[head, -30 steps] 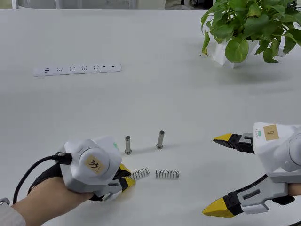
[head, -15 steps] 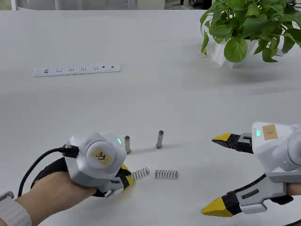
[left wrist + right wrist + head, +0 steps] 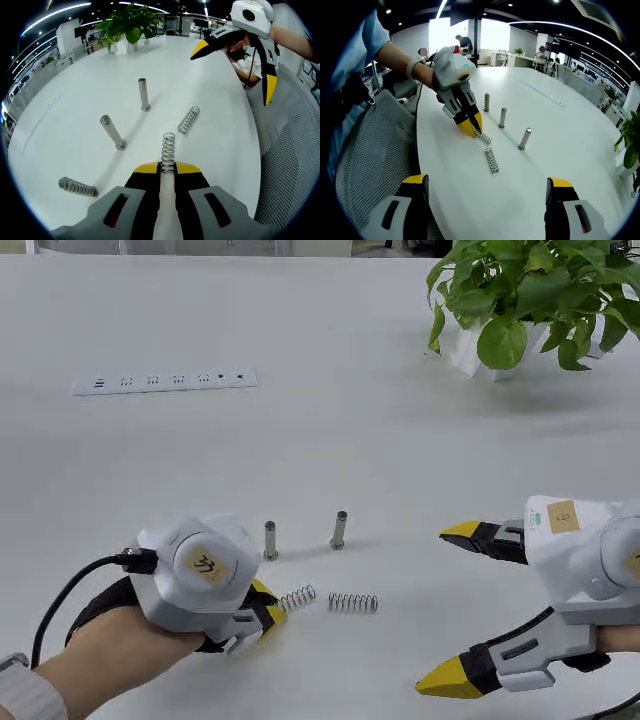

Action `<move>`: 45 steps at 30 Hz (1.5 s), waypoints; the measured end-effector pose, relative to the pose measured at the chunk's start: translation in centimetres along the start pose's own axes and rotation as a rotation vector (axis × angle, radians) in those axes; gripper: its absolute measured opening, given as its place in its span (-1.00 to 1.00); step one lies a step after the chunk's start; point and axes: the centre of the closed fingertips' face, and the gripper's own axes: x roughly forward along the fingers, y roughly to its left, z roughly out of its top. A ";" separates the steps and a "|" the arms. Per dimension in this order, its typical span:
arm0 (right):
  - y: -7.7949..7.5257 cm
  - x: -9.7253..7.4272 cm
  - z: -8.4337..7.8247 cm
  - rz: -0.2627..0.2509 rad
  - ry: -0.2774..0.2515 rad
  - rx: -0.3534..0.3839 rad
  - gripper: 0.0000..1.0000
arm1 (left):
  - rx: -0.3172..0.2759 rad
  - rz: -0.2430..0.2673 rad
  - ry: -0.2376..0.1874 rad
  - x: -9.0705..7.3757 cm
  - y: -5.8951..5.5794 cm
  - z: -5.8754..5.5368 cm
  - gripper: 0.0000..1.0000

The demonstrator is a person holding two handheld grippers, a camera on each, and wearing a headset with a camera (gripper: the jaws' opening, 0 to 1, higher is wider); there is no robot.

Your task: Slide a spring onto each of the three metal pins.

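Between the closed jaws of the left gripper [image 3: 268, 608] sits one end of a spring [image 3: 297, 597], low over the white table [image 3: 350, 420]. Just beyond lies a second spring [image 3: 353, 602]. Ahead stand a near pin [image 3: 270, 540] and a far pin [image 3: 339, 530], both bare. Left of the gripper, a third pin [image 3: 77, 186] seems to wear a spring. The right gripper [image 3: 450, 606] hovers well apart, jaws wide.

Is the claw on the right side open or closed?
Open. The right gripper has its two yellow-tipped fingers spread wide apart, and nothing is held between them.
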 end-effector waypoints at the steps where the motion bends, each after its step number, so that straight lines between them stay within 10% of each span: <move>1: 0.0 0.0 0.0 0.001 -0.001 0.001 0.95 | -0.003 -0.001 -0.002 0.0 -0.1 0.0 -0.88; 22: 1.1 -0.3 3.4 0.047 -0.051 -0.031 0.88 | 0.012 -0.014 -0.182 -2.6 -2.3 3.4 -0.87; 30: 1.8 -0.7 6.0 0.095 -0.081 -0.073 0.69 | 0.062 -0.025 -0.292 -4.0 -3.7 5.9 -0.87; 45: 2.8 -0.5 7.0 0.189 -0.072 -0.064 0.00 | 0.112 -0.078 -0.357 -4.9 -5.8 7.2 -0.87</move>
